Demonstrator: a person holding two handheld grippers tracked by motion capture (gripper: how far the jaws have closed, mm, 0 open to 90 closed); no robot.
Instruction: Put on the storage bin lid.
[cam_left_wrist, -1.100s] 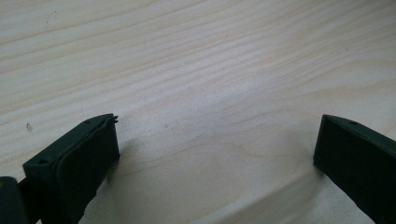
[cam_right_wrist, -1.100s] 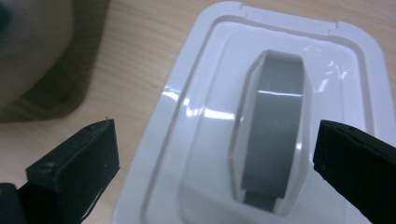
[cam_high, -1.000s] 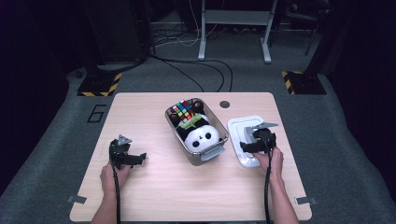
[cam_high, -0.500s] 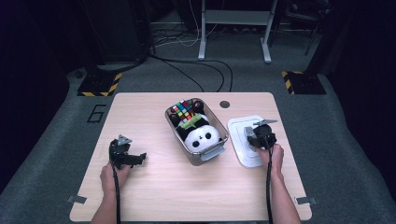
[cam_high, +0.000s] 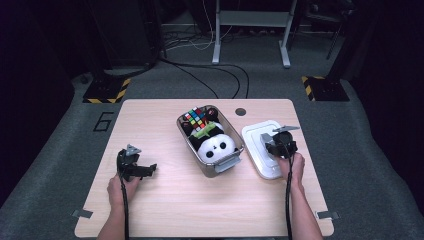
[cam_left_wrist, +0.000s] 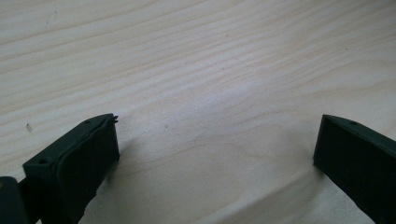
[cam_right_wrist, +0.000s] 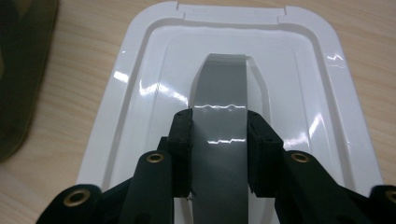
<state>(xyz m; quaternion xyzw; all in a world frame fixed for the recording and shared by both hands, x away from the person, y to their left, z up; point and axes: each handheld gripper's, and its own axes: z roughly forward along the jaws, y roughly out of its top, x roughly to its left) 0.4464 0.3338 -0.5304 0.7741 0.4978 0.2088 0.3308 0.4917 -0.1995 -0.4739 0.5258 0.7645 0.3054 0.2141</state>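
A white plastic lid (cam_high: 258, 150) (cam_right_wrist: 140, 93) lies flat on the table, right of a clear bin (cam_high: 182, 133). My right gripper (cam_high: 275, 145) (cam_right_wrist: 218, 116) points down at the lid. Its jaws have just been closing and are now shut on the lid's grey handle (cam_right_wrist: 219, 88), with a pad pressed on each side. My left gripper (cam_high: 149, 169) (cam_left_wrist: 217, 135) rests low over bare wood at the table's left, open, with nothing between its fingers. Inside the bin are a panda plush (cam_high: 216, 145) and a colour cube (cam_high: 195, 119).
The wooden table (cam_high: 200, 200) has a round cable hole (cam_high: 240, 112) behind the bin. A grey latch (cam_high: 228, 163) sticks out at the bin's near end. Cables and a metal stand sit on the dark floor beyond the table.
The right gripper has settled down onto the lid and its jaws have closed on the grey handle. The left gripper has not moved.
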